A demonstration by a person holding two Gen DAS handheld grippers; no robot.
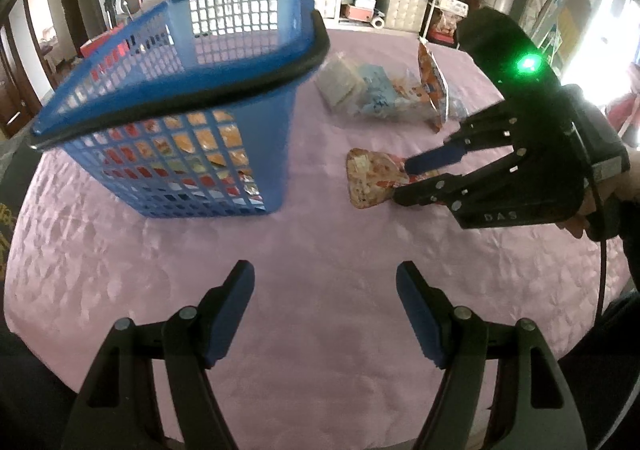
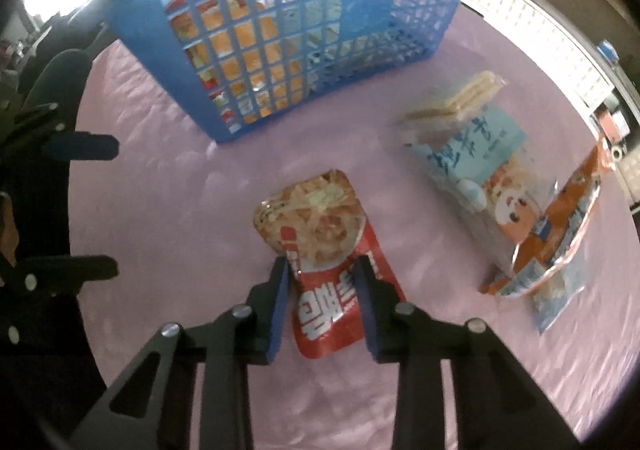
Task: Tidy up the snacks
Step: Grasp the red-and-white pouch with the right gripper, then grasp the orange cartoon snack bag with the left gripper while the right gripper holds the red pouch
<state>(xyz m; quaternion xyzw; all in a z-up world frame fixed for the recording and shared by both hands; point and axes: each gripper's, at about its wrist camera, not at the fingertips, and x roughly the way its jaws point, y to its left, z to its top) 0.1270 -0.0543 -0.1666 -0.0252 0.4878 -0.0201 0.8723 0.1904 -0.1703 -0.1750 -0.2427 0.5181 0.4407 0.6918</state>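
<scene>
A blue mesh basket with a black handle stands on the pink tablecloth and holds several snack packs; it also shows in the right wrist view. A red snack pouch lies flat between the fingers of my right gripper, whose jaws press its two sides. In the left wrist view the right gripper has the pouch between its fingers. My left gripper is open and empty over bare cloth in front of the basket.
A pile of loose snacks lies right of the pouch: a wafer pack, a light blue pack and an orange cartoon pack. The round table's far edge lies behind them, with shelves beyond.
</scene>
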